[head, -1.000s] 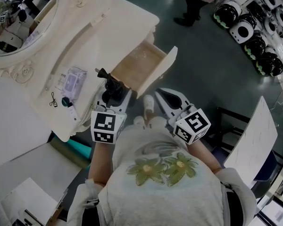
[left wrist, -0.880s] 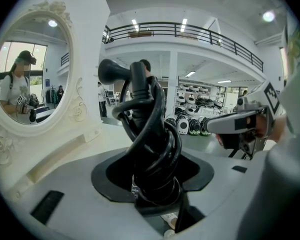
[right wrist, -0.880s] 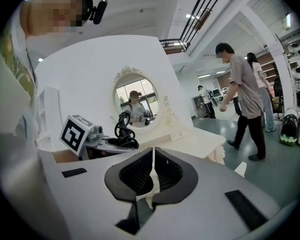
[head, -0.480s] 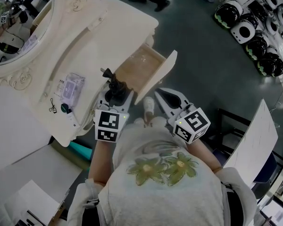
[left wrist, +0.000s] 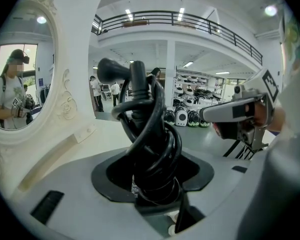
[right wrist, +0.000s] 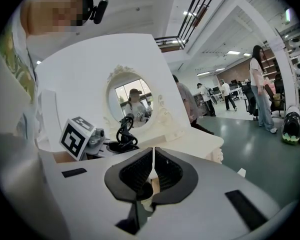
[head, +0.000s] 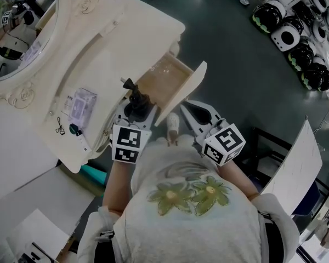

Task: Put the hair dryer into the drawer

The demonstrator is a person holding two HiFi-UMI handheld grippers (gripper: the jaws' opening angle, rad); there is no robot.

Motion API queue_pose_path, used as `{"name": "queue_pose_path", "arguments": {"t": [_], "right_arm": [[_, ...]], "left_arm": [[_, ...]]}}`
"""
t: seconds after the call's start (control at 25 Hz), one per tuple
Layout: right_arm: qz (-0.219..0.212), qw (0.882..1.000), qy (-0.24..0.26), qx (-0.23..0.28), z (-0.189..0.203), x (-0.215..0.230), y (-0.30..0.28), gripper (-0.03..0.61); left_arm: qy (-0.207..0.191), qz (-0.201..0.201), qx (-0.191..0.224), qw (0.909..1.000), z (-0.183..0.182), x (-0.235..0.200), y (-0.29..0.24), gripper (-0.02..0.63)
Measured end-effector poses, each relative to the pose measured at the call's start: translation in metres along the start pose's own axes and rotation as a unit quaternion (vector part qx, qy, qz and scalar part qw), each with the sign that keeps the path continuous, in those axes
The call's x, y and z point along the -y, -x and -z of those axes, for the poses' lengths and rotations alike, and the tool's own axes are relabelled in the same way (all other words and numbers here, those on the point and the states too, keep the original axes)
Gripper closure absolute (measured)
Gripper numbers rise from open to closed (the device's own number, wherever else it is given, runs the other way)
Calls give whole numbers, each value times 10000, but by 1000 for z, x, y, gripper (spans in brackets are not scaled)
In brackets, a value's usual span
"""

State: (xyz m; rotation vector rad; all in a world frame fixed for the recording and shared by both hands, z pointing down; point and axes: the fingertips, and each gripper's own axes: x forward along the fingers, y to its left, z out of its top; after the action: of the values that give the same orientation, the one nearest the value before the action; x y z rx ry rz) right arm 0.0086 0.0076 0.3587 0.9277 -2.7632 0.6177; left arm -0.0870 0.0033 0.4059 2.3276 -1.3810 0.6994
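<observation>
The black hair dryer (head: 136, 102) has its cord wound around it, and my left gripper (head: 135, 109) is shut on it. It hangs over the dressing table's front edge, just left of the open drawer (head: 186, 88). The drawer's wooden bottom shows bare. In the left gripper view the hair dryer (left wrist: 149, 144) stands up between the jaws of the left gripper (left wrist: 152, 176). My right gripper (head: 189, 110) is shut on nothing, below the drawer front. In the right gripper view the right gripper (right wrist: 153, 170) has its jaws together, with the hair dryer (right wrist: 125, 133) beyond.
The cream dressing table (head: 120, 48) carries an oval mirror (head: 16, 32), a clear packet (head: 79, 102) and a small dark-capped item (head: 72, 129). White-and-black robots (head: 293, 37) line the floor at right. A white board (head: 296, 163) leans at lower right.
My left gripper has carried the hair dryer a little up and right, closer to the drawer. The right gripper has barely moved. People at the top have walked out of view.
</observation>
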Motion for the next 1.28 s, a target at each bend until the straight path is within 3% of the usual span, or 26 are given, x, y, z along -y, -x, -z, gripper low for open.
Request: {"name": "queue_pose_path", "arguments": {"t": [0.64,1.28], "right_arm": [[-242,9996,-107,-105,-2,32,-28,554],[-268,9989,-242,-313,6,58,-37,554]], "left_arm": [[177,32,-473,9987,20,-9,-47,394],[113,11,-880,9961,42,-18,-84,394]]}}
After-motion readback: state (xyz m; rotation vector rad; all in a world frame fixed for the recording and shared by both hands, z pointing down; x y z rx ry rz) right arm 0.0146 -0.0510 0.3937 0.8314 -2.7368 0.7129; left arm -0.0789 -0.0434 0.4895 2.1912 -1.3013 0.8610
